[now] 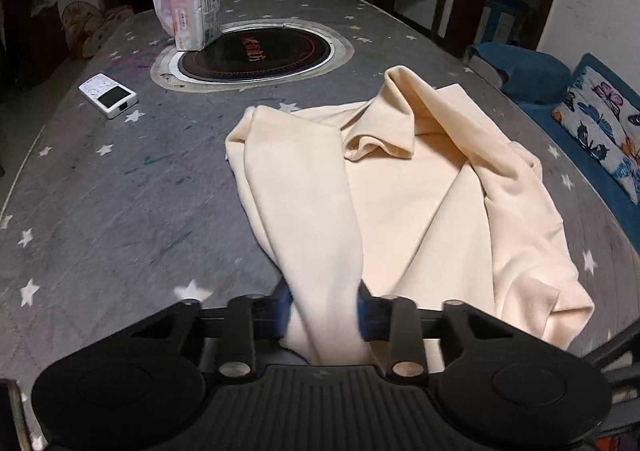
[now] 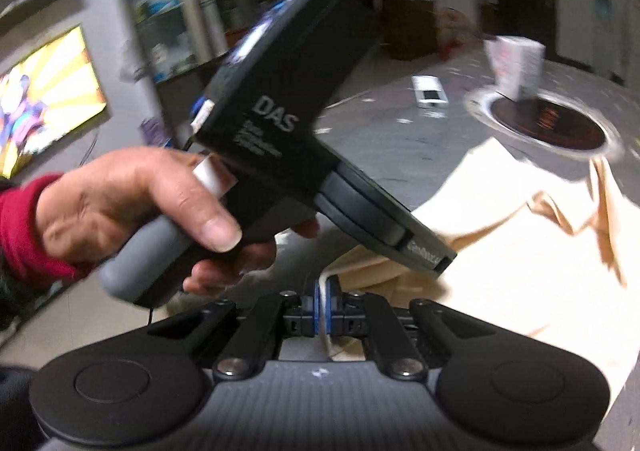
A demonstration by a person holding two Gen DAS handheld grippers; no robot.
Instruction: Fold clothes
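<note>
Both tools are gripping the cream shirt (image 1: 404, 187) lying at the counter's (image 1: 100, 191) five o'clock: left tool (image 1: 324, 311) clamping a sleeve, right tool (image 2: 323, 305) pinching the hem. Next, probably, folding upward toward the collar.

The cream shirt (image 1: 400, 203) is soft, matt cloth, faintly velvety. The worktop (image 1: 120, 191) wears a dull grey star-printed cover, scuffed. The round hob (image 1: 256, 55) is glossy black glass, metal-rimmed. The tissue pack (image 1: 196, 15) is shiny plastic film.
</note>
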